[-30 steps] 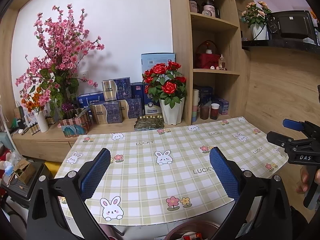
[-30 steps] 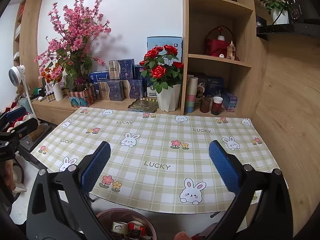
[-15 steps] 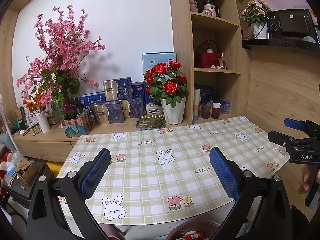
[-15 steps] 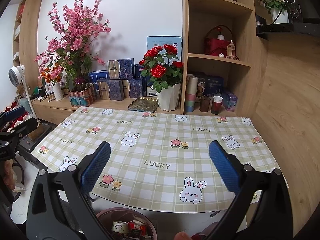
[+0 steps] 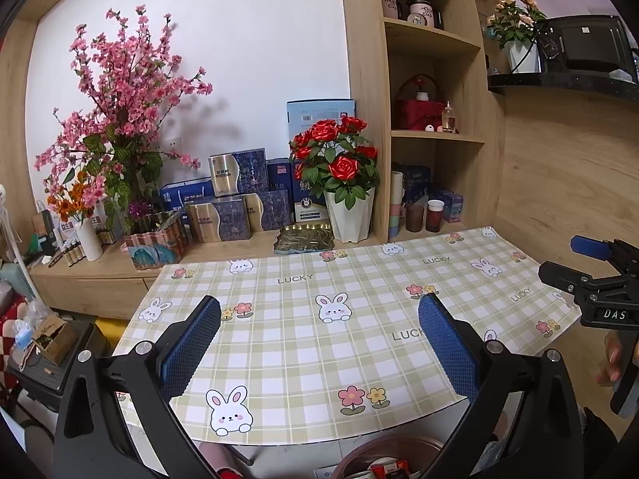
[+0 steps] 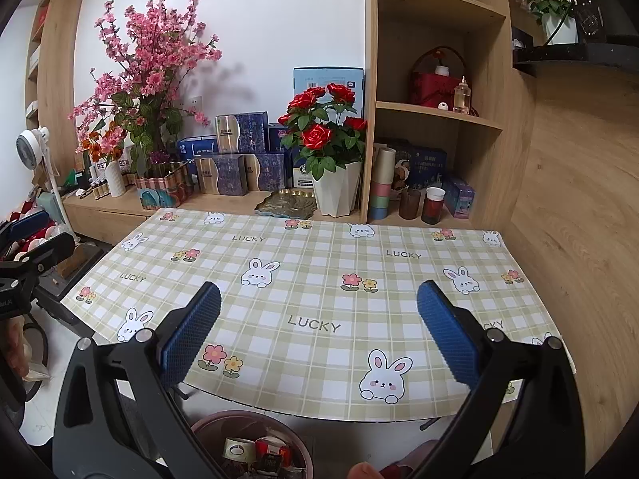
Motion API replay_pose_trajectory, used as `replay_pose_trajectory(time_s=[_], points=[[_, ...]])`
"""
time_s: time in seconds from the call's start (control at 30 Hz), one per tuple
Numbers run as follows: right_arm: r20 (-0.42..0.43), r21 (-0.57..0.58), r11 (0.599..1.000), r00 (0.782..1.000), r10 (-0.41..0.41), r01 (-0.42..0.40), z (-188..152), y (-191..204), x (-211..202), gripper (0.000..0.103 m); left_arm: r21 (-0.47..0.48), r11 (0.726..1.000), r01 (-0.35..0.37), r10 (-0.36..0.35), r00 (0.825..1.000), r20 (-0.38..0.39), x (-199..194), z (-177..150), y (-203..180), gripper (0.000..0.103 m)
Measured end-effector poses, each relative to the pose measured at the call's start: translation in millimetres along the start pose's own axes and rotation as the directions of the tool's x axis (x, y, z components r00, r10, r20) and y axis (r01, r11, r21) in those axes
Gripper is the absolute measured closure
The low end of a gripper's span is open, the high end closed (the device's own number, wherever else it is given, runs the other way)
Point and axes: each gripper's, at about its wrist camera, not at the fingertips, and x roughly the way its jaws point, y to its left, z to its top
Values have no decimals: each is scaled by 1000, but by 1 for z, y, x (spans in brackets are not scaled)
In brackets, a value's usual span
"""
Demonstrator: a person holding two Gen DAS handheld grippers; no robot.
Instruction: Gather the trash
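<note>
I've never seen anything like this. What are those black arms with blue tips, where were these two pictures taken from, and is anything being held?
No robot here: a person holds two hand tools, each with a camera looking along its two fingers. One picture is from the left gripper, the other from the right gripper. The blue parts are the finger pads. Both are wide open and hold nothing. Each tool also shows at the edge of the other's picture. Below lies a checked tablecloth with rabbits, nothing on it. Under its near edge stands a bin with wrappers inside.

Smooth glossy checked tablecloth, matt wood-grain shelves, knurled tool pads
</note>
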Motion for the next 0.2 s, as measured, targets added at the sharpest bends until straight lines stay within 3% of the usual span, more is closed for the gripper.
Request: replay_pose_trajectory(time_s=[0.2], points=[[-3,-2,1000,1000,-1,1,-1,0,0,6,-7,1000,-16,16,1000,-10,3,-2,4,6]])
